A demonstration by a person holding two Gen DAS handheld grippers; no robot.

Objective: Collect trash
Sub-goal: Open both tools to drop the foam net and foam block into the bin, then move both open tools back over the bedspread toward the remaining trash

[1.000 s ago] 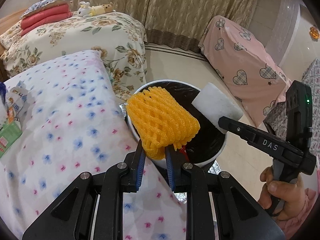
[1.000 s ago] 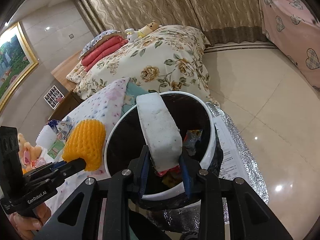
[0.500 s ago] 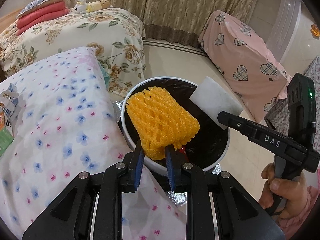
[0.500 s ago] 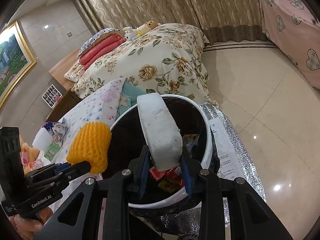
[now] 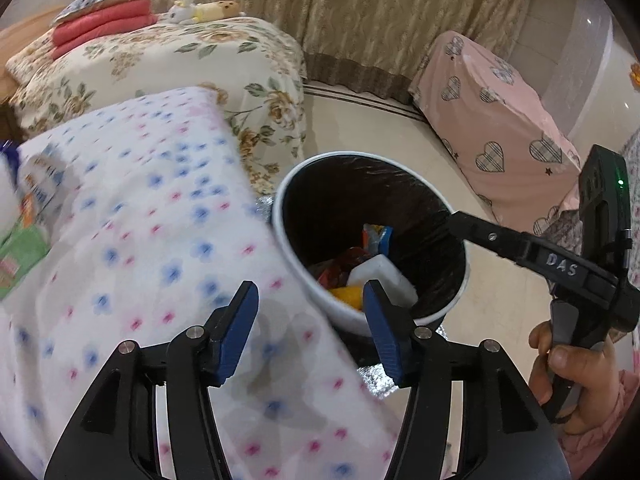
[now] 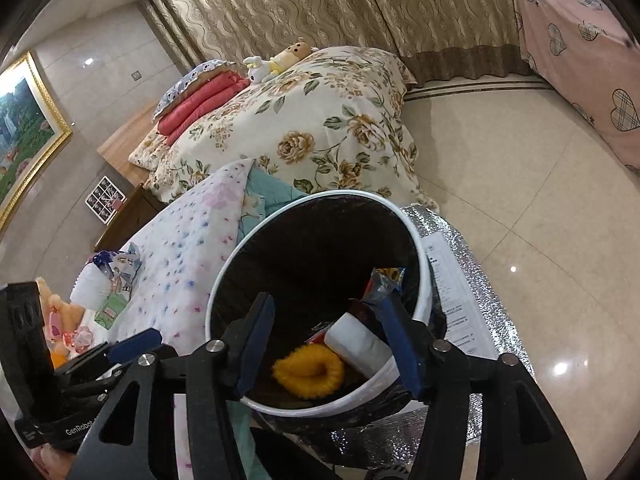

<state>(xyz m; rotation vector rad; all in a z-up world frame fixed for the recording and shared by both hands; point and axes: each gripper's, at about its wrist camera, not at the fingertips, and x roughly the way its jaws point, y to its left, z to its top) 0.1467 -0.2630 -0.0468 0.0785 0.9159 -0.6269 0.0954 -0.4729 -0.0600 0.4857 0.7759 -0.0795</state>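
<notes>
Left gripper [image 5: 308, 312]: lower centre, jaws opening, nothing between.
Right gripper [image 6: 326, 336]: lower centre, above bin mouth, jaws opening, empty.
Round white bin with black liner [image 6: 416, 236]: centre frame.
Orange foam net sleeve [image 6: 308, 370]: on bin floor.
White foam block [image 6: 356, 340]: in bin, beside sleeve.

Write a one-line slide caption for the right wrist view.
Right tongs opening empty over the black-lined trash bin, where the orange foam net and white foam block lie among wrappers.
</notes>
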